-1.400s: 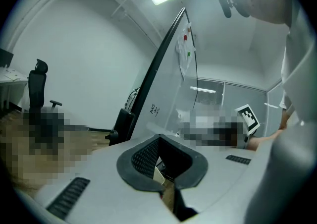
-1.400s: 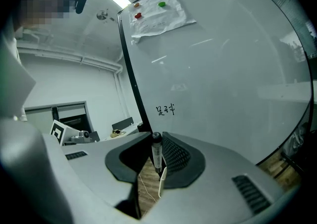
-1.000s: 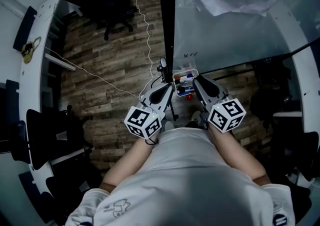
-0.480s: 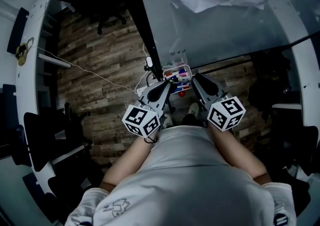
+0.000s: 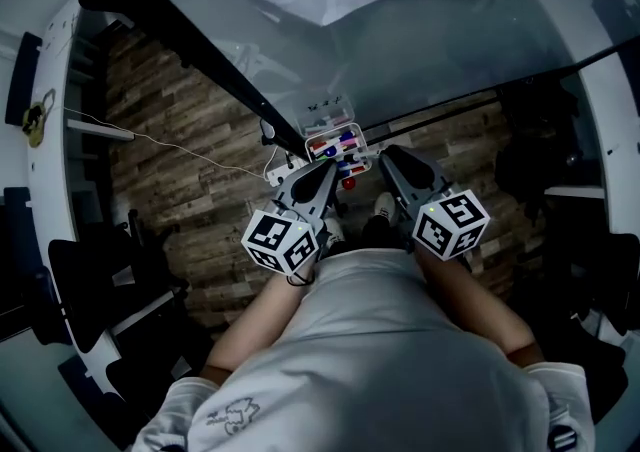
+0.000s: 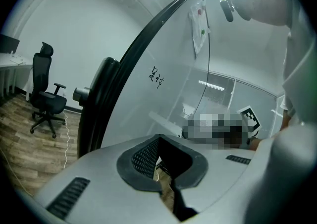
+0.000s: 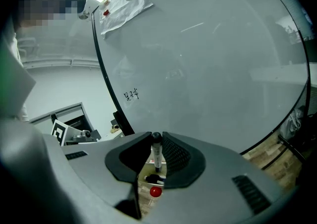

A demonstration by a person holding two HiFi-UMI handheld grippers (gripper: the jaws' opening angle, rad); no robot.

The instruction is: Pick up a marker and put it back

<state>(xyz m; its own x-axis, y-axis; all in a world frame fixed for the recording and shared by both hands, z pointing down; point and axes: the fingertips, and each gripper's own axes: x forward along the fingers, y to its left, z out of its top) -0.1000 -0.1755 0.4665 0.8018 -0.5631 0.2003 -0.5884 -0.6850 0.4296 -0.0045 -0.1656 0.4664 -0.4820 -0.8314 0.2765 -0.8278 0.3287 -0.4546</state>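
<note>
Head view: the left gripper [image 5: 328,172] and right gripper [image 5: 385,156] point at one marker tray [image 5: 310,140] by the whiteboard [image 5: 420,50].

Left gripper view: jaws closed, empty; one whiteboard scribble [image 6: 157,76], unreadable.

Right gripper view: jaws clamp one black marker [image 7: 157,151].

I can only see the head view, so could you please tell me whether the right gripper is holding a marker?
Observer: Yes. The right gripper is shut on a marker, which stands upright with its dark end at the jaw tips.
Operator: Thank you. And the left one?
Observer: The left gripper holds nothing, and its jaws are together.
Operator: Is there anything nearby outside my frame?
Observer: An office chair stands off to the left of the whiteboard.
</note>
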